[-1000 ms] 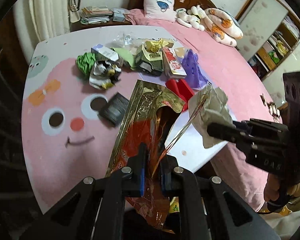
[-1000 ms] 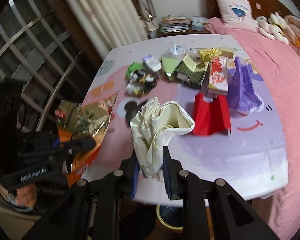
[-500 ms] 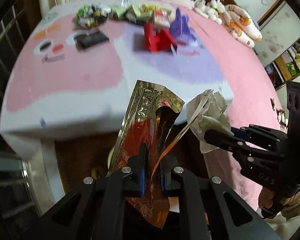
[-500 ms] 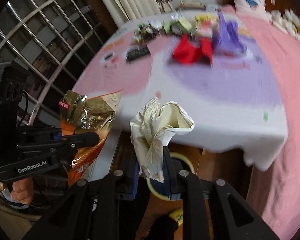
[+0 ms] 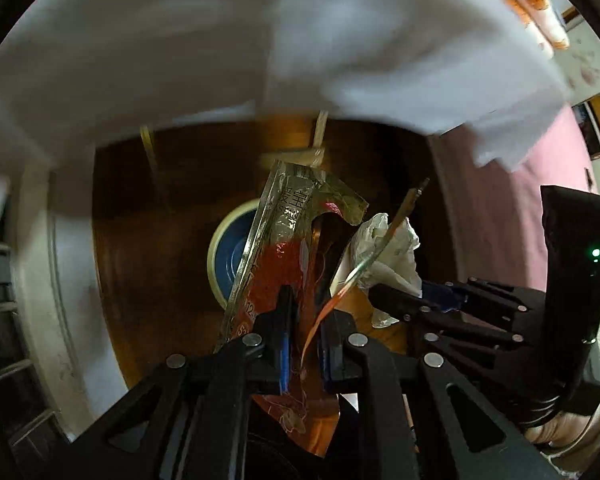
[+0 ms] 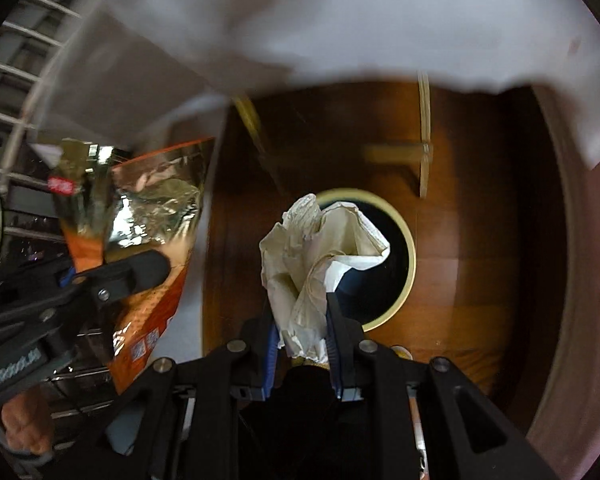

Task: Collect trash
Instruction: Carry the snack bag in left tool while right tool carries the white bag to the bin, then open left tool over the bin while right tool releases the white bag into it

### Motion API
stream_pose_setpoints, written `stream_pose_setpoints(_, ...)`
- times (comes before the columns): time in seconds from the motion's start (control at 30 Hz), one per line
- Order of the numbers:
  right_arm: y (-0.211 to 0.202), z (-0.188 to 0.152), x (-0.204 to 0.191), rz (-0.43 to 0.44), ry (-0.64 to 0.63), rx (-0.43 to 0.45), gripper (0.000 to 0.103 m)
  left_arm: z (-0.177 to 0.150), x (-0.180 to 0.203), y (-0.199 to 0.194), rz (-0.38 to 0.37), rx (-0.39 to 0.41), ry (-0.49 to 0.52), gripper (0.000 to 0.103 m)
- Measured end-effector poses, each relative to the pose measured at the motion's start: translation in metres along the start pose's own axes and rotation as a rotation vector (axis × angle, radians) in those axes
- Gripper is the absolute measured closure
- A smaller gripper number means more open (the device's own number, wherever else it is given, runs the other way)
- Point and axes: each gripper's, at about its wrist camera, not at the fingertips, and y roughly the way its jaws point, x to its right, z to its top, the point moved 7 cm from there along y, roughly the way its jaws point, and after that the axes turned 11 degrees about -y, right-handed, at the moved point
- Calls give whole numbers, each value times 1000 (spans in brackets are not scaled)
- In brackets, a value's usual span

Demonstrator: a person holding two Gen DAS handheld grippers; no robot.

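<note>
My left gripper [image 5: 303,320] is shut on a gold and red foil snack bag [image 5: 288,248], which also shows at the left of the right wrist view [image 6: 148,216]. My right gripper [image 6: 302,332] is shut on a crumpled cream plastic bag [image 6: 320,248], seen at the right of the left wrist view [image 5: 392,256]. Both hang over the wooden floor beneath the table. A round bin with a cream rim and dark blue inside [image 6: 408,268] stands on the floor just beyond the cream bag; in the left wrist view the bin [image 5: 224,256] is partly behind the foil bag.
The white tablecloth's hanging edge [image 5: 260,60] fills the top of both views. Wooden table legs and a crossbar [image 6: 422,148] stand behind the bin. A pink bedspread [image 5: 540,208] hangs at the right. A metal window grille [image 6: 16,80] is at the left.
Both grippers have dropped from above the tabletop to below its edge, still holding their bags. The table's trash is out of view and the floor bin now shows.
</note>
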Motion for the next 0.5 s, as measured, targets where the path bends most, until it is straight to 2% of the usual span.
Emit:
stream_pose_setpoints(0.13, 66, -4, 20, -17, 26, -28, 79, 1, -15, 63, 2, -19, -14, 91)
stream_pose_setpoints(0.23, 112, -5, 34, -44, 55, -46, 76, 4, -25, 97, 16, -11, -14, 79)
stream_pose_setpoints(0.27, 121, -5, 39, -49, 65, -39, 75, 6, -28, 105, 20, -6, -12, 73)
stream_pose_setpoints(0.3, 128, -4, 41, -55, 70, -34, 70, 7, -33, 113, 20, -2, -9, 60)
stream_pose_setpoints(0.33, 136, -6, 44, -57, 76, -29, 63, 10, -35, 120, 23, 0, -9, 51)
stream_pose_setpoints(0.37, 142, -8, 46, -57, 82, -26, 62, 11, -39, 127, 27, 6, -12, 38)
stream_pose_setpoints(0.4, 147, -8, 48, -59, 87, -23, 61, 11, -43, 130, 34, 15, -17, 33)
stream_pose_setpoints(0.5, 156, -9, 53, -99, 102, -23, 56, 13, -57, 142, 55, 10, -21, 28)
